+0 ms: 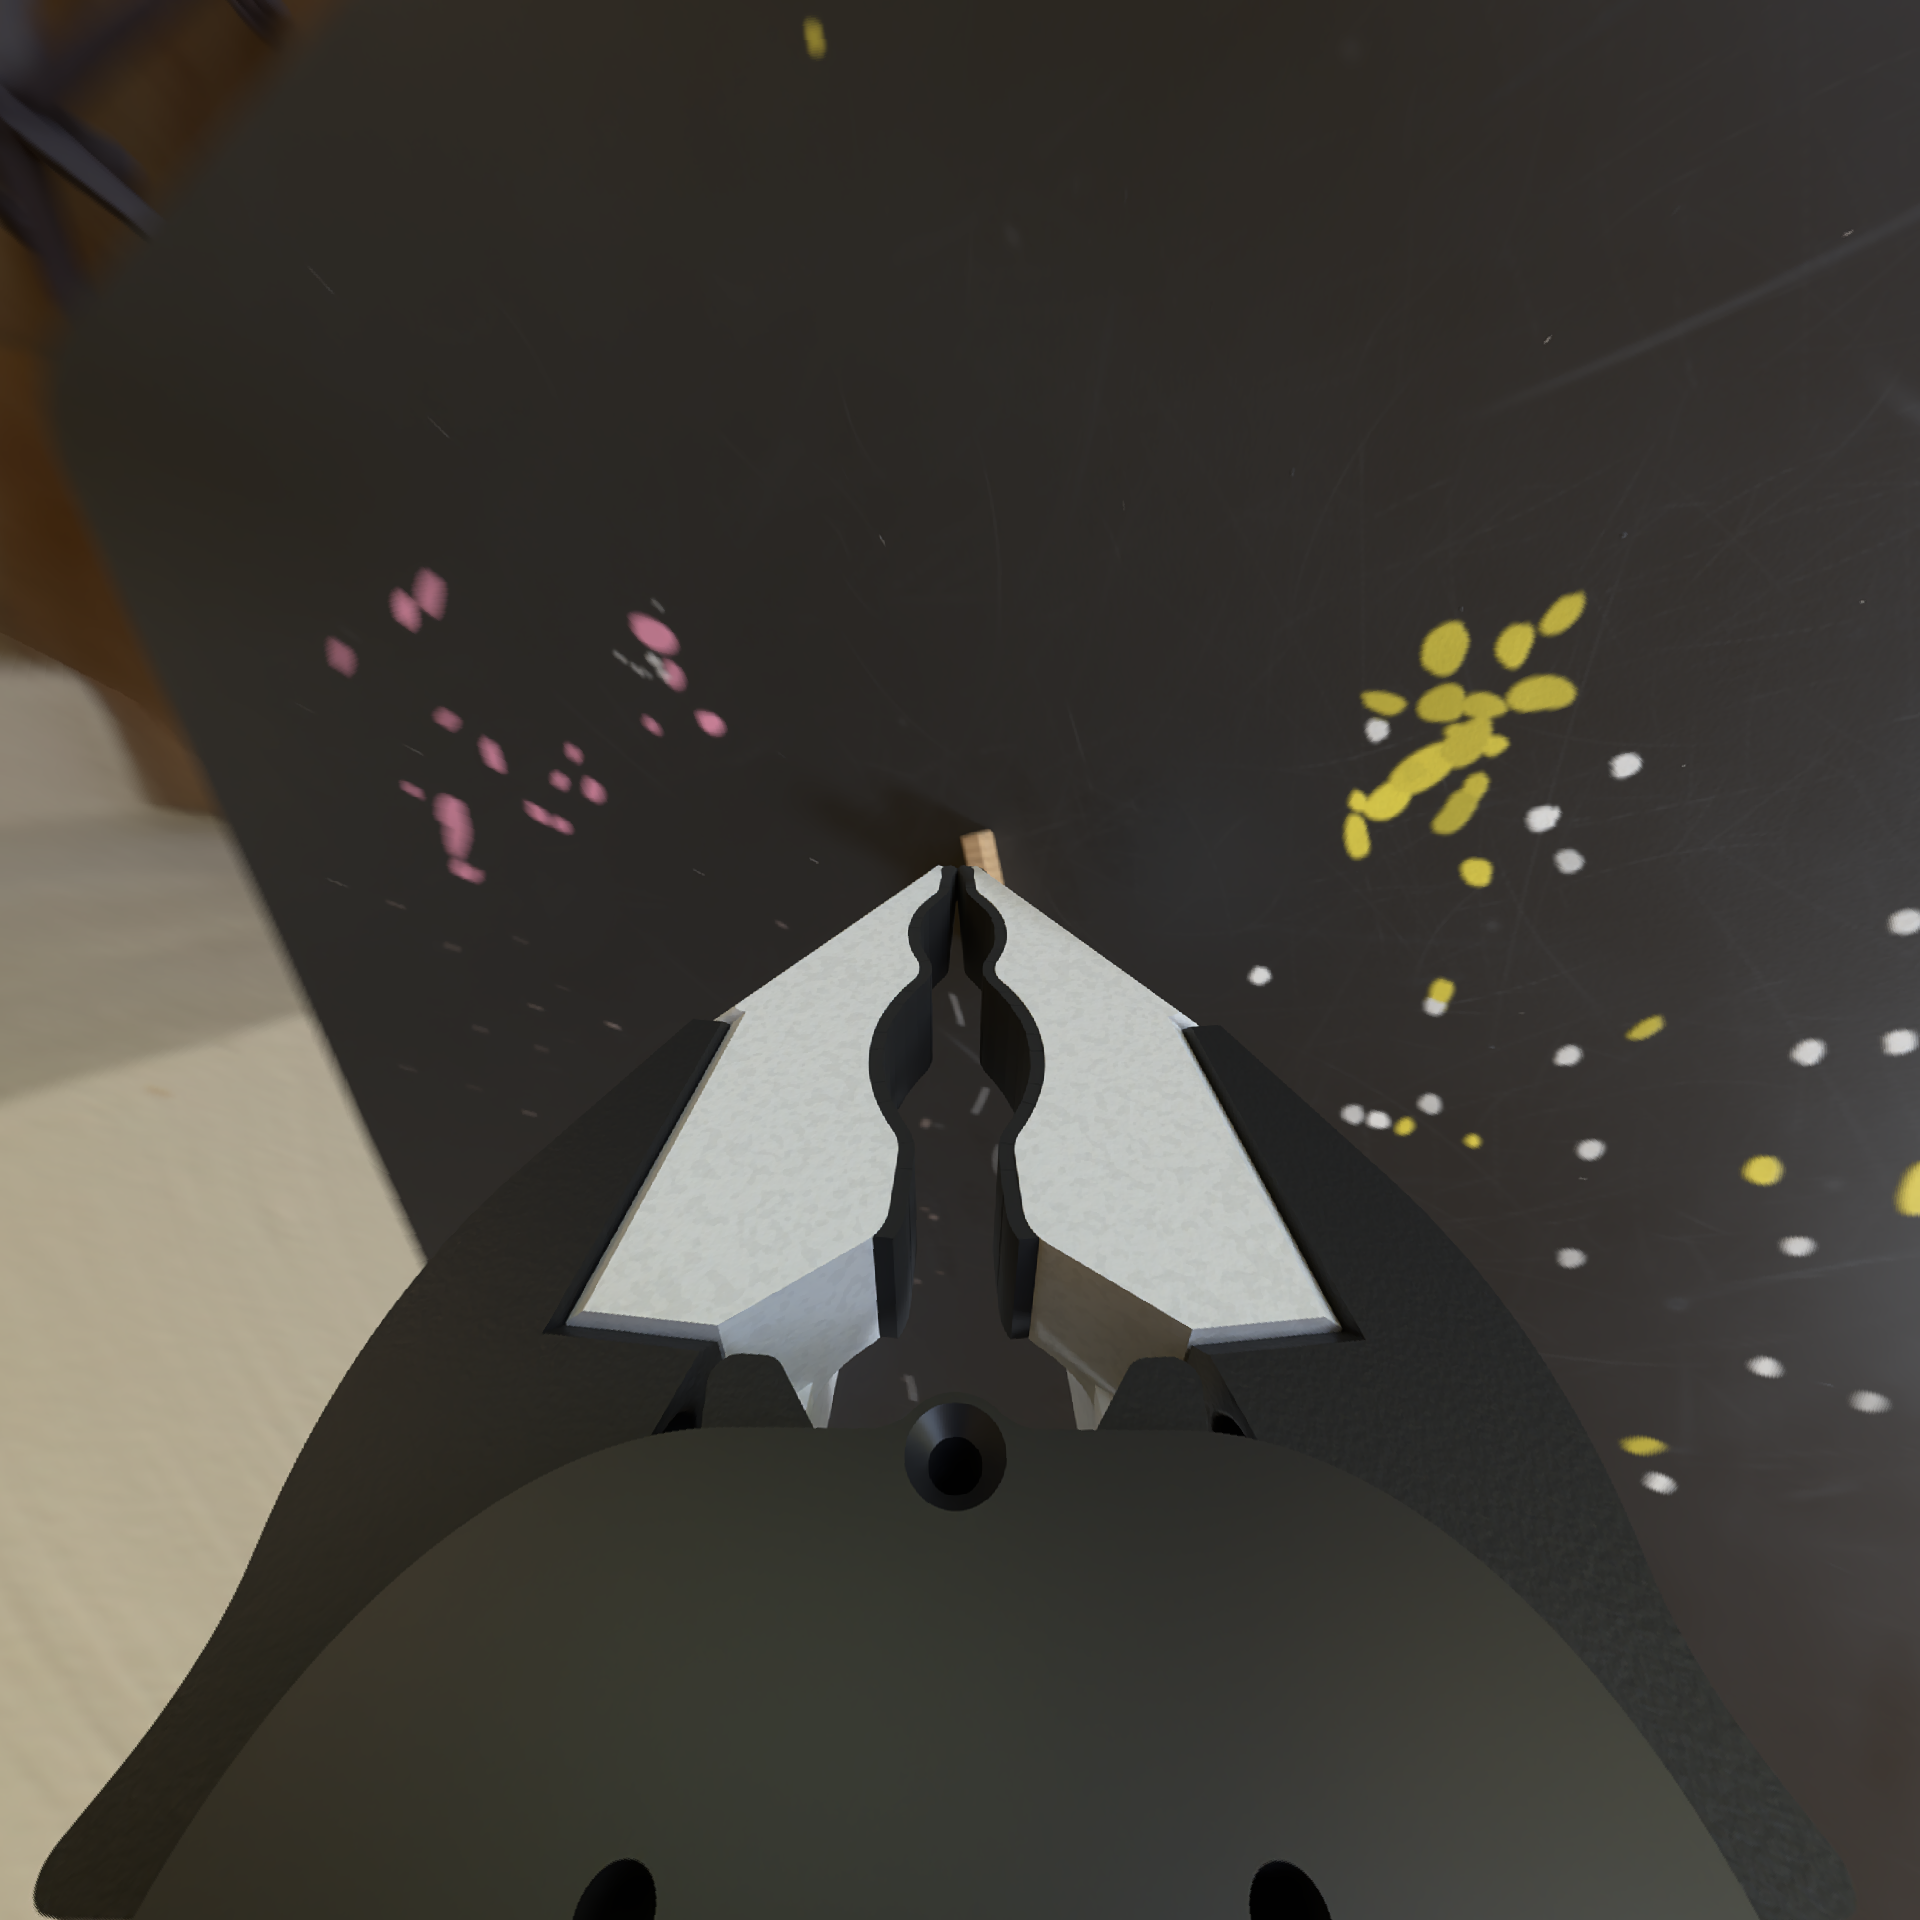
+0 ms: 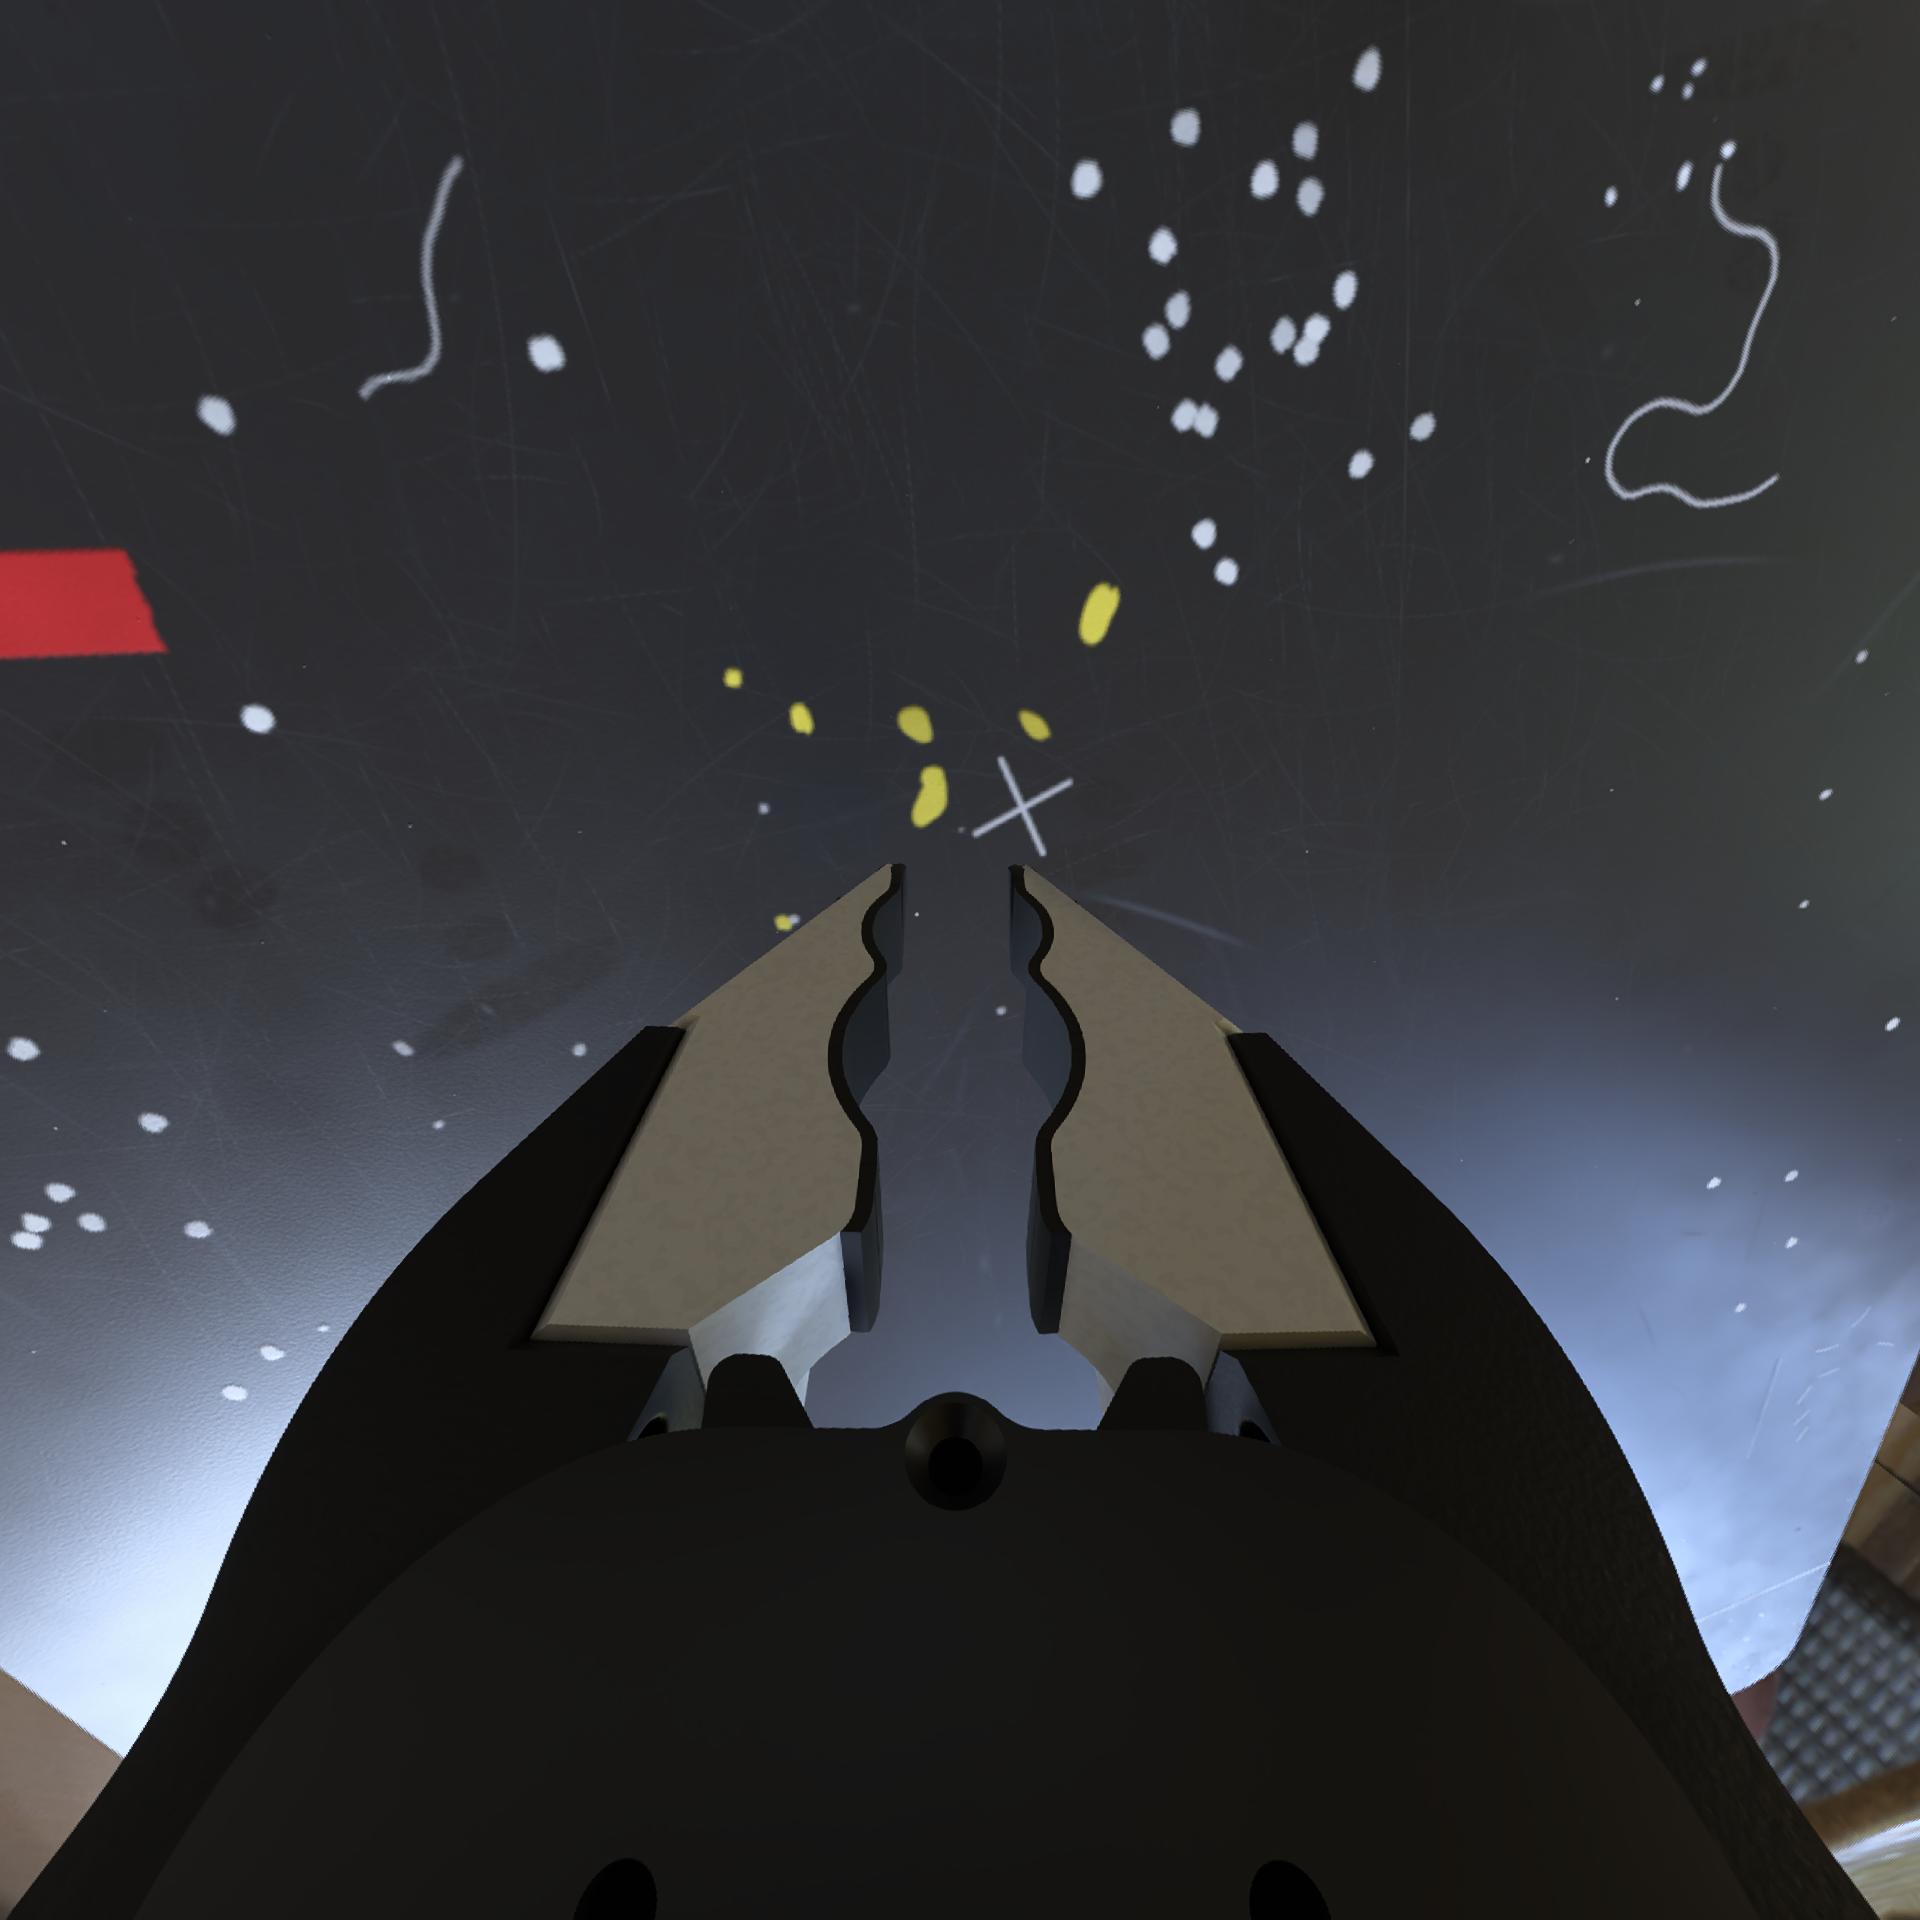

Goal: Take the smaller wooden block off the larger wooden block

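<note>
In the left wrist view, the left gripper (image 1: 957, 876) points down and forward over a dark, scratched tabletop (image 1: 1039, 416), and its two pale fingers (image 1: 810, 1091) meet at the tips with no gap between them. Just past those tips a small sliver of light wood, a wooden block (image 1: 981, 846), pokes out slightly to the right of the closing line; only this end shows, so whether it is the smaller or the larger block, and whether the fingers pinch it or merely hide it, cannot be told. Pink paint flecks (image 1: 488, 727) lie on the table to the left, and a cluster of yellow splashes (image 1: 1455, 727) with scattered white dots (image 1: 1621, 769) lies to the right. Beyond the table's left edge a pale floor (image 1: 125, 1143) shows. In the right wrist view, the right gripper (image 2: 956, 868) hovers over the same dark surface (image 2: 727, 312) with its tan fingers (image 2: 727, 1143) parted by a clear gap, holding nothing. Just past the tips, a thin white cross mark (image 2: 1023, 805) sits on the table, with yellow spots (image 2: 914, 722) near it and slightly farther off. A red patch (image 2: 73, 603) lies at the far left edge, white dots (image 2: 1226, 312) spread toward the far right, and white squiggly lines (image 2: 1745, 312) curl at the far corners. No wooden block appears in this view.
</note>
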`<state>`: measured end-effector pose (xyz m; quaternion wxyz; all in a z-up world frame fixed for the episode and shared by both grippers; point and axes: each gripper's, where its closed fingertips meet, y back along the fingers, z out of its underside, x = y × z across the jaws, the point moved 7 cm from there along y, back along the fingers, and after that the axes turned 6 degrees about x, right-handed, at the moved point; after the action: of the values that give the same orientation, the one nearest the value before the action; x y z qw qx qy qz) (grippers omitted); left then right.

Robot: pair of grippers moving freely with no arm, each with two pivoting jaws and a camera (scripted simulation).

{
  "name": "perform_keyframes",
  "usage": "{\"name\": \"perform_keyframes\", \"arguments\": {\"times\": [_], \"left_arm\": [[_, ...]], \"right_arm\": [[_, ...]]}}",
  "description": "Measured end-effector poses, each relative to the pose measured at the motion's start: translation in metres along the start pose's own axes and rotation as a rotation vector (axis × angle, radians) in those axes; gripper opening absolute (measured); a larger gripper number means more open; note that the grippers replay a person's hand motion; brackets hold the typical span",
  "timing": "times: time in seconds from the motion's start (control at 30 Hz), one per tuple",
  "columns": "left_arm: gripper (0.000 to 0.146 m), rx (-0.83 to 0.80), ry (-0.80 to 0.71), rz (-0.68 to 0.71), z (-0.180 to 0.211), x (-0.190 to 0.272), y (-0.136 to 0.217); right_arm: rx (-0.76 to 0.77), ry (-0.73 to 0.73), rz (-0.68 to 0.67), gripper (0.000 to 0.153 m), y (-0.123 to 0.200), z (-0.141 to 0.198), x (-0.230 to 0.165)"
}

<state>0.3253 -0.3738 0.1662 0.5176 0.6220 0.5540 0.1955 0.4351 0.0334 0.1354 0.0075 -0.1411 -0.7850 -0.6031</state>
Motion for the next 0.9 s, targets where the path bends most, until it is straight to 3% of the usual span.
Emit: {"name": "perform_keyframes", "arguments": {"times": [0.1,0.27,0.4,0.5,0.7,0.9], "left_arm": [[0.004,-0.089,0.097,0.115,0.01,-0.004,-0.022],[0.041,-0.103,0.064,0.314,0.023,0.003,-0.04],[0.071,-0.146,0.009,0.35,0.029,0.008,-0.06],[0.073,-0.252,0.086,0.31,0.03,0.003,-0.069],[0.067,-0.286,0.256,0.192,0.026,-0.009,-0.069],[0.077,-0.361,0.401,0.211,0.029,-0.008,-0.078]], "right_arm": [[-0.002,0.002,-0.003,0.019,-0.001,0.0,0.0],[-0.013,0.005,-0.015,0.019,-0.005,0.0,0.0],[-0.009,-0.013,-0.045,0.019,-0.007,-0.001,-0.002],[-0.025,-0.002,-0.044,0.019,-0.01,-0.001,-0.003],[-0.041,0.001,-0.036,0.019,-0.013,-0.001,-0.003],[-0.041,0.013,-0.035,0.019,-0.012,-0.002,-0.005]]}}
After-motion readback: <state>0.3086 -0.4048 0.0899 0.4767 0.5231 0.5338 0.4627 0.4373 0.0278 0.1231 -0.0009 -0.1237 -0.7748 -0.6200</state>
